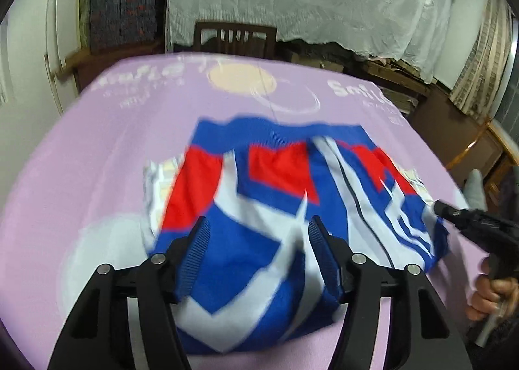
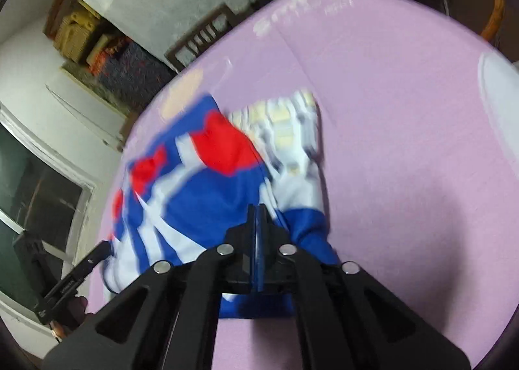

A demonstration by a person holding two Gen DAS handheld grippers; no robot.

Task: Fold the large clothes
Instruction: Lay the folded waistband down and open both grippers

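Blue, red and white garment lies bunched in the middle of the pink-covered table, already gathered into a compact, roughly rectangular bundle with a pale patterned layer poking out at both sides. Judging by that, at least one fold looks done, but the edges are uneven and the near hem is rumpled, so squaring up and a further fold likely remain. Left gripper hovers over the near edge, tilted down, jaws apart with cloth showing between them, pads not pressing on it. Right gripper comes in from the bundle's right side, also angled down, jaws together; blue fabric sits right at the tips, but motion blur hides whether any is pinched. A hand holds the right tool's handle. Chair stands beyond the table.
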